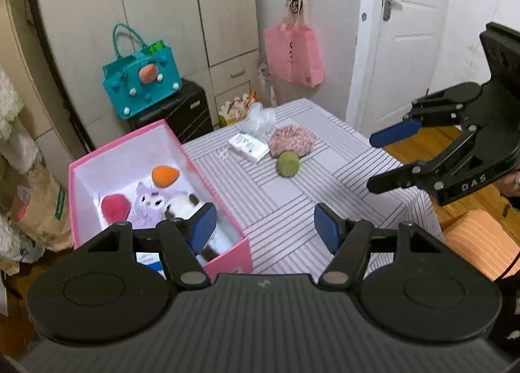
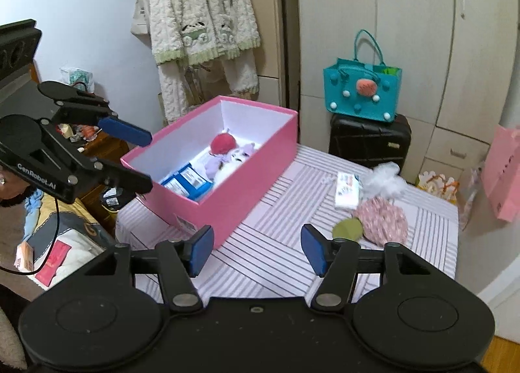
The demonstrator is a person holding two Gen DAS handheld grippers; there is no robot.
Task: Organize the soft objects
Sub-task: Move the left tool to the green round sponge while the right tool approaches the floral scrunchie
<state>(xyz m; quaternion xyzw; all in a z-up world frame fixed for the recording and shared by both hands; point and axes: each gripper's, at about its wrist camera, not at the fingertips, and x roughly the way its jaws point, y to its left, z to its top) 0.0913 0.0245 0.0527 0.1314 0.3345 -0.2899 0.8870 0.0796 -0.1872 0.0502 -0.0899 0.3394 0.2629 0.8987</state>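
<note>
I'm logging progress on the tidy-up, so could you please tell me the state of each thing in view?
Pink box: open, partly filled with soft toys.
Pink knitted toy: out on the table.
Tissue pack: out on the table.
White mesh puff: out on the table.
Left gripper: open, empty.
Right gripper: open, empty.
Door: closed.

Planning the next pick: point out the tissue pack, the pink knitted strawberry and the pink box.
tissue pack (image 1: 247, 146), left wrist view, middle of its top face.
pink knitted strawberry (image 2: 383, 221), right wrist view, centre of its knitted body.
pink box (image 2: 247, 191), right wrist view, its near outer wall.
</note>
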